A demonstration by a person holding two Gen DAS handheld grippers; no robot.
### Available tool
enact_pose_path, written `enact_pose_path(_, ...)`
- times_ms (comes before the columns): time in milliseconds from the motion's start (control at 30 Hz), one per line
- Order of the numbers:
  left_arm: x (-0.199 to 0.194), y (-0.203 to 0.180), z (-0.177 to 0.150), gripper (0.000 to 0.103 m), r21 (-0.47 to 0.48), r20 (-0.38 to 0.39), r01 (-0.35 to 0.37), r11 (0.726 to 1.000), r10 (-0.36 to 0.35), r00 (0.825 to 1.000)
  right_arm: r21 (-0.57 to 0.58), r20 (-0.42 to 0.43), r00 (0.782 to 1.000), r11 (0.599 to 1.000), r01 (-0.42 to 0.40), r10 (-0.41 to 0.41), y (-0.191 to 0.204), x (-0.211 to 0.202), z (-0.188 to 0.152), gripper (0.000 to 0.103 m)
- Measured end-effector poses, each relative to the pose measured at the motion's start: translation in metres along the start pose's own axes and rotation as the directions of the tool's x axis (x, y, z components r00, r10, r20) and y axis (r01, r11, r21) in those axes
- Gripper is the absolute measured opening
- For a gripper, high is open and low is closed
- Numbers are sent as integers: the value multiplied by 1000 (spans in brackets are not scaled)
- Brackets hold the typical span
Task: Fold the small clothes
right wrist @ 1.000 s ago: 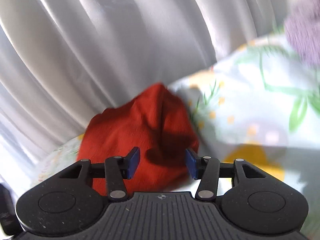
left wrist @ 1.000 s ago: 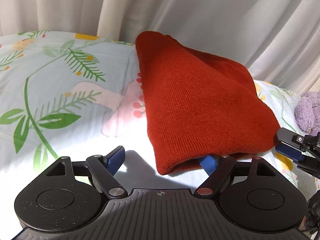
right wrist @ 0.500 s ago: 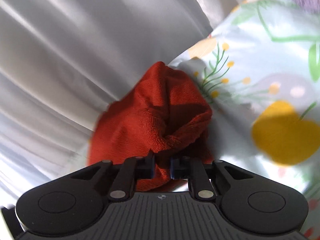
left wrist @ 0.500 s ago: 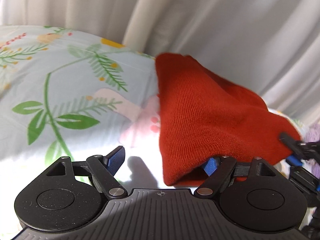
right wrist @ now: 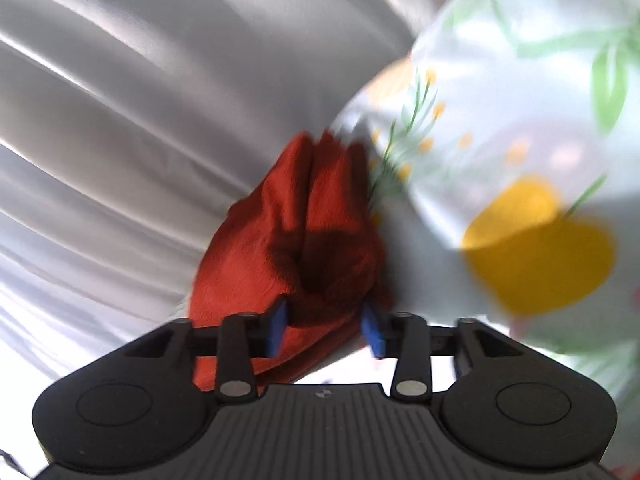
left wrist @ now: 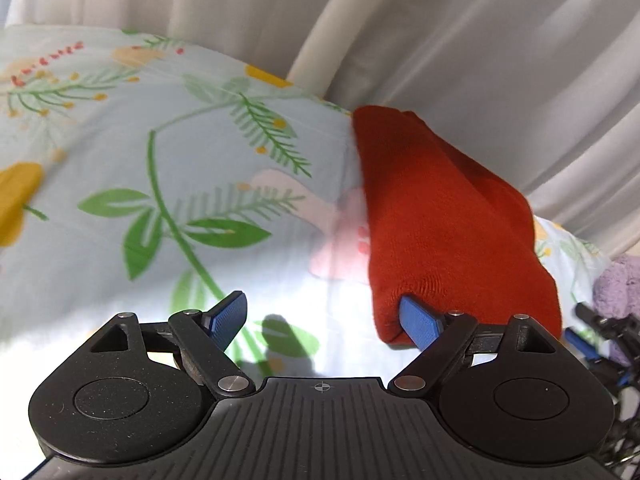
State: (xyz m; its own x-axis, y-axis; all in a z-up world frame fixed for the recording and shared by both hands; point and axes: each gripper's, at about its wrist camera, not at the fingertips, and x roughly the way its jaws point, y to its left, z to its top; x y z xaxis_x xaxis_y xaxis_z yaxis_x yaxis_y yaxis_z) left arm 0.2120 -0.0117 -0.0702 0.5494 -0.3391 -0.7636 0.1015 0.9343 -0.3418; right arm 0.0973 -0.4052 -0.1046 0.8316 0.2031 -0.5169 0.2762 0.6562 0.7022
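A rust-red knit garment (left wrist: 448, 216) lies folded on the floral bedsheet (left wrist: 160, 168), near the curtain. My left gripper (left wrist: 324, 320) is open; its right fingertip (left wrist: 420, 320) is tucked under the garment's near edge and its left finger rests on bare sheet. In the right wrist view the same garment (right wrist: 304, 232) sits bunched between the blue pads of my right gripper (right wrist: 326, 330), which is open, pads apart on either side of the cloth. The right gripper's fingers also show at the left wrist view's right edge (left wrist: 592, 332).
White curtains (left wrist: 440, 40) hang along the far edge of the bed. A purple plush toy (left wrist: 620, 284) lies at the right, beside the right gripper. The sheet spreads out to the left of the garment.
My right gripper closed on the garment's end half a second ago and has now opened again. The left view has shifted left, so the garment sits further right in it.
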Motion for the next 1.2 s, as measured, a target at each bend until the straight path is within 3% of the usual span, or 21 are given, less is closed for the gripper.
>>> enact_pose_path(67,-7,3,4,88,-19,40,-85,996,85,996,-45,64,997,998,42,-39,6,-8,12,48)
enact_pose_path(133,-11,8,12,88,-50,81,-164,985,167,983,-64,64,998,998,22,-18,13,-2,23,48)
enact_pose_path(233,-11,8,25,88,-91,88,-128,988,136,987,-123,25,999,992,-19,23,40,37,33,48)
enact_pose_path(367,-3,-13,35,88,-40,110,-122,992,126,986,-216,-40,998,976,32,-42,63,86,39,48)
enact_pose_path(400,-1,-17,37,89,-30,115,-122,992,125,986,-241,-40,996,968,69,-81,68,96,40,44)
enact_pose_path(433,3,-22,38,89,-26,119,-115,993,118,986,-272,-29,994,958,90,-102,74,103,40,25)
enact_pose_path(500,10,-30,41,89,-19,119,-104,994,106,987,-316,-6,998,947,63,-68,84,106,42,8)
enact_pose_path(567,17,-39,42,89,-4,119,-110,994,109,987,-340,24,1000,940,26,-19,85,106,43,8)
enact_pose_path(667,27,-46,45,89,15,109,-141,990,139,984,-414,66,984,892,180,-167,73,115,42,8)
enact_pose_path(767,33,-48,52,89,3,112,-159,987,157,981,-388,72,981,901,194,-180,69,112,42,9)
enact_pose_path(833,37,-55,62,89,-14,126,-151,988,152,980,-353,142,973,908,224,-184,75,101,44,15)
enact_pose_path(900,44,-67,74,89,-40,137,-148,988,152,979,-325,194,973,927,186,-127,85,91,45,17)
enact_pose_path(1000,64,-92,90,94,-32,157,-103,994,106,982,-295,97,995,955,11,18,102,107,40,17)
enact_pose_path(1067,86,-105,96,94,-30,155,-124,992,127,980,-281,7,998,958,-51,55,111,131,36,17)
enact_pose_path(1100,97,-108,98,94,-32,145,-141,989,145,979,-308,-11,999,951,-37,36,113,143,34,17)
enact_pose_path(1200,124,-110,96,94,-28,126,-162,986,164,978,-406,50,996,909,91,-77,110,164,27,15)
